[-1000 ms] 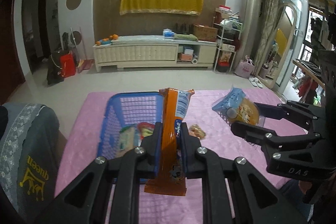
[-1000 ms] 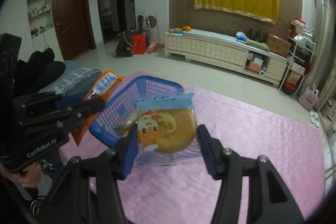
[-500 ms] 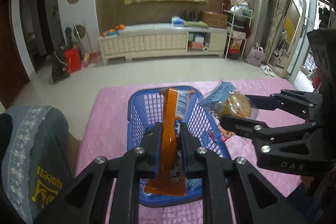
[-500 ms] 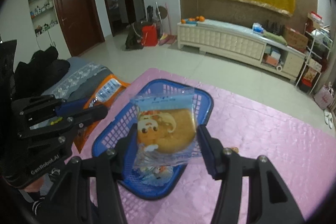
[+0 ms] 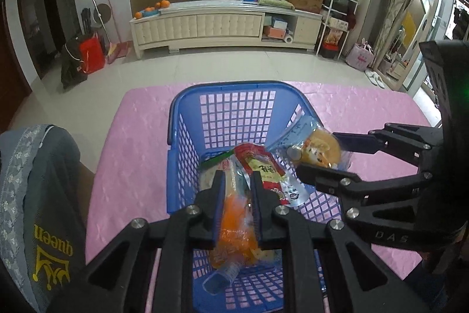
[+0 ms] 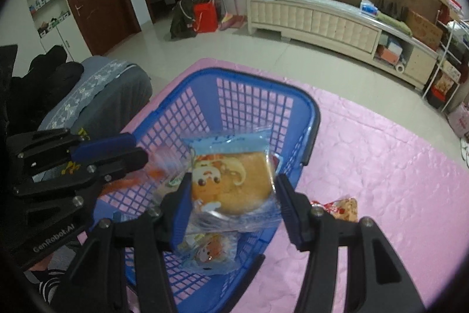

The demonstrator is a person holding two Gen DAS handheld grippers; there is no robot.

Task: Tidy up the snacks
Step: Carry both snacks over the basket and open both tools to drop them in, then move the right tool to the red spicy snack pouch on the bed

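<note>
Snacks poised over the blue basket [image 5: 176, 119], one in each tool.
Left tool [image 5: 236, 197] pinches an orange packet [image 5: 234, 228] narrowly; right tool [image 6: 231, 197] clamps a cake pouch [image 6: 231, 181] at mid width, above the basket's right rim. Released there, the pouch could slide onto the pink desk [image 6: 381, 166], beside a stray snack [image 6: 344, 209]; the close tools may knock together.

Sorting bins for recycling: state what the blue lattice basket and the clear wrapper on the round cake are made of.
Blue lattice basket: probably rigid moulded plastic, with an even grid of holes and a smooth rim. Clear wrapper on the round cake: thin glossy plastic film, see-through, crinkled, with printed blue ends.
</note>
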